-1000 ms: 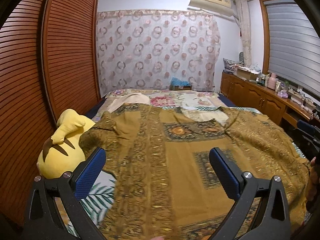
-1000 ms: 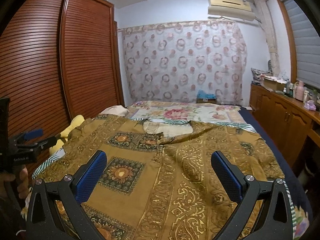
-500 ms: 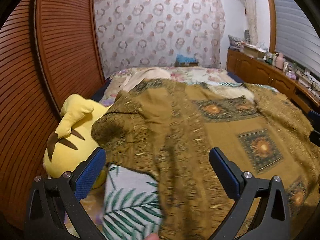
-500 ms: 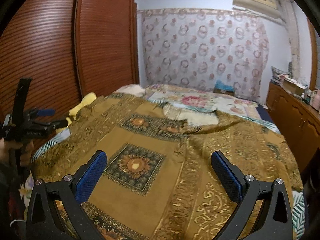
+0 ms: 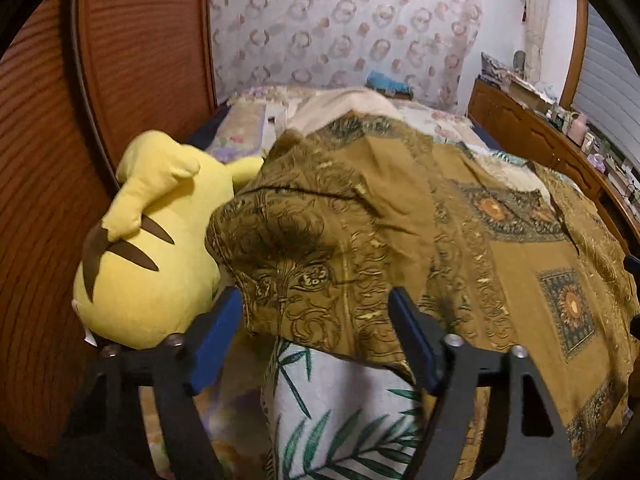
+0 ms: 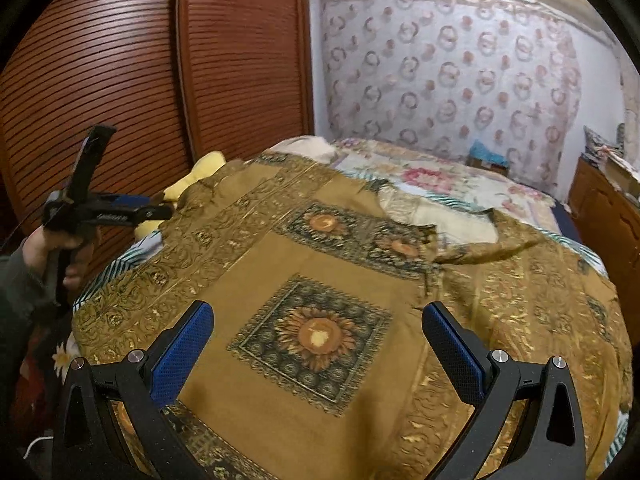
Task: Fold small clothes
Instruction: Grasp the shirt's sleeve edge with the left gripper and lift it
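Approach step of the fold: left gripper [image 5: 316, 332] and right gripper [image 6: 318, 344] both spread wide, holding nothing, with brown patterned garment [image 6: 320, 280] flat ahead of the fingertips, sleeve grasp probably next.

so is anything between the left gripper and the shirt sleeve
Nothing visible. The open left gripper sits right at the sleeve edge, with the hem between its fingers. The yellow plush lies just left, touching the sleeve, not blocking.
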{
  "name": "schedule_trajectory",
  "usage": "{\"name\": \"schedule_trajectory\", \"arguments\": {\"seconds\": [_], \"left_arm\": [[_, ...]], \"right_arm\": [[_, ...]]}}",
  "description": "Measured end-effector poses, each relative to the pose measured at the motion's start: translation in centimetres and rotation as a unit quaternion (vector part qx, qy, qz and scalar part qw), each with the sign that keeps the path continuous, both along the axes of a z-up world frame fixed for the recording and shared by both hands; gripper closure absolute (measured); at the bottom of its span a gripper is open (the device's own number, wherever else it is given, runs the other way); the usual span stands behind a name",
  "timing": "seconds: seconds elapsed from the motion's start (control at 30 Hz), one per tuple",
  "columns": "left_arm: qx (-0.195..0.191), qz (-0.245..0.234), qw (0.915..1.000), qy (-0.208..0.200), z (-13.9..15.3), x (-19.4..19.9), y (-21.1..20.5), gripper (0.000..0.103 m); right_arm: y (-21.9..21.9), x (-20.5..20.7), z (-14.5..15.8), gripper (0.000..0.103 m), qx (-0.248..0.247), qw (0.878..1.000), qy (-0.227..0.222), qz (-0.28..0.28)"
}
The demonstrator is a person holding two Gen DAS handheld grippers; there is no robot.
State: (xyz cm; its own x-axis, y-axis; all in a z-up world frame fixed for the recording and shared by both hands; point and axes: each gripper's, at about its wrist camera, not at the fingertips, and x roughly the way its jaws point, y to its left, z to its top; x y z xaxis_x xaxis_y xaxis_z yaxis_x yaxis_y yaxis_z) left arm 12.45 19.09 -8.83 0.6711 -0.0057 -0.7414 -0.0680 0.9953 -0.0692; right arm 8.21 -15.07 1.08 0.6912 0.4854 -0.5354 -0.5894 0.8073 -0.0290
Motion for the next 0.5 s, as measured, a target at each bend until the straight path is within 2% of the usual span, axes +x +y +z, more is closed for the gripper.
{"name": "schedule_trajectory", "arguments": {"seconds": [0.13,0.23,0.4,0.5], "left_arm": [[0.0,-0.006,0.9996,0.026,-1.1,0.9,0.2,0.046],[-0.015,-0.017,0.9989,0.04,-1.6,1.2,0.3,0.054],[-0.004,-0.026,0.999,0.035,-1.5,0.8,-0.1,0.068],[0.018,-0.017,0.9991,0.034,-1.3,0.7,-0.1,0.089]], "right_arm": [[0.5,1.1,0.3,0.0,-0.014,1.0,0.015,0.018],[0.7,1.3,0.6,0.0,-0.017,0.999,0.023,0.026],[0.8,0.3,0.5,0.0,-0.018,0.999,0.023,0.032],[0.8,0.2,0.3,0.0,-0.019,0.999,0.022,0.03]]}}
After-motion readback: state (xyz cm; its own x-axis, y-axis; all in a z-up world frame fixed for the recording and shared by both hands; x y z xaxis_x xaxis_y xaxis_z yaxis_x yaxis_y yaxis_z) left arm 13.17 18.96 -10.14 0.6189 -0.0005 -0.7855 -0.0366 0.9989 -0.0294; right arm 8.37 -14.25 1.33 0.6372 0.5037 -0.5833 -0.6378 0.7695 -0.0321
